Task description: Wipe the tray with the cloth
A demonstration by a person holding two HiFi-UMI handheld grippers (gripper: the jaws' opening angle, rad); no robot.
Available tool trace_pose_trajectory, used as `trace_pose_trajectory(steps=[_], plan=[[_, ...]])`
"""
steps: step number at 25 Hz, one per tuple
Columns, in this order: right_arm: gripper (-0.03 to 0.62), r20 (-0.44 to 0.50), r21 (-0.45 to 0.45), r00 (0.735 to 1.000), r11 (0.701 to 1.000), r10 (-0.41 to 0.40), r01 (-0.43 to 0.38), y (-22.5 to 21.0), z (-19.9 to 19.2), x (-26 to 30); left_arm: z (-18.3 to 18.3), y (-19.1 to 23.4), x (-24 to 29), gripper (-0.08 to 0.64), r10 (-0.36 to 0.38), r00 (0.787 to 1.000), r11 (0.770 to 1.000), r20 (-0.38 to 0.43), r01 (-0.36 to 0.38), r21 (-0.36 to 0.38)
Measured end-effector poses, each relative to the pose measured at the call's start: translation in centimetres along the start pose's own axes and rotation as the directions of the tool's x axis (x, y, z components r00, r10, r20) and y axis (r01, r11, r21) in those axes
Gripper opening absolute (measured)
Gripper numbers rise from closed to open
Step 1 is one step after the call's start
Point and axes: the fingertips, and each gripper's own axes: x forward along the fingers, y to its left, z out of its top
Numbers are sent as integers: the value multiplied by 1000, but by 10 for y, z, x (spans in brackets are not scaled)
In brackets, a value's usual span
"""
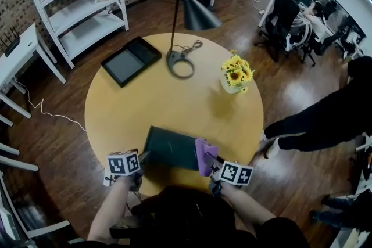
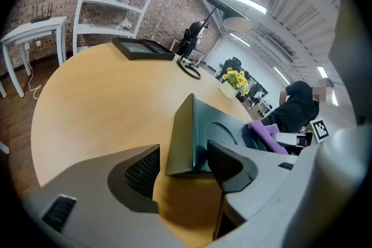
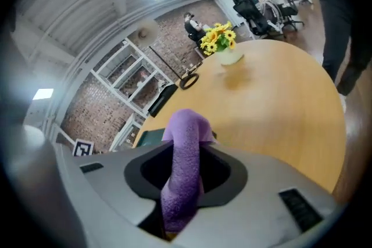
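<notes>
A dark green tray [image 1: 171,148] lies near the front edge of the round yellow table [image 1: 174,101]. My left gripper [image 1: 142,155] is at the tray's left near corner. In the left gripper view the tray's corner wall [image 2: 180,136] stands between the open jaws of the left gripper [image 2: 184,153], with a thin gap beside the left pad. My right gripper [image 1: 211,163] is at the tray's right end, shut on a purple cloth [image 1: 204,155]. In the right gripper view the cloth [image 3: 187,130] rises in a fold out of the right gripper [image 3: 185,166], with the tray [image 3: 148,137] just behind.
A black desk lamp [image 1: 192,11] stands mid-table on a ring base [image 1: 181,64]. A vase of yellow flowers [image 1: 235,75] sits at the right and a black flat tray [image 1: 131,60] at the back left. A white shelf [image 1: 81,0] stands beyond; a person in black [image 1: 325,119] is at the right.
</notes>
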Motion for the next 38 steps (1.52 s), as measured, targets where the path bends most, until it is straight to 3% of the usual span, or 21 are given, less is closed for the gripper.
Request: trace_pose_trajectory(steps=[4, 9, 11, 15, 18, 26, 33, 38], plan=[[146, -40, -86, 998, 996, -41, 38, 4, -22, 19, 1, -3, -1, 245, -8, 1000, 1000, 0, 8, -9], [164, -29, 78, 1000, 997, -10, 12, -12, 4, 39, -5, 3, 3, 245, -19, 999, 1000, -28, 19, -5], [164, -32, 88, 999, 996, -5, 8, -16, 16, 44, -6, 3, 2, 245, -23, 999, 1000, -34, 23, -10], [162, -28, 9, 999, 999, -34, 35, -23, 41, 56, -2, -4, 0, 245, -27, 999, 1000, -33, 27, -10], [132, -31, 6, 998, 998, -57, 57, -32, 55, 72, -1, -8, -1, 245, -31, 999, 999, -30, 30, -14], [112, -125, -76, 985, 991, -119, 110, -39, 68, 105, 4, -5, 5, 245, -21, 1000, 999, -22, 21, -26], [109, -16, -38, 999, 998, -42, 41, -27, 105, 85, 0, -4, 6, 245, -12, 1000, 999, -25, 11, -48], [110, 41, -145, 999, 989, -35, 40, -19, 123, 59, 6, -3, 4, 247, -19, 1000, 999, 10, 20, -26]])
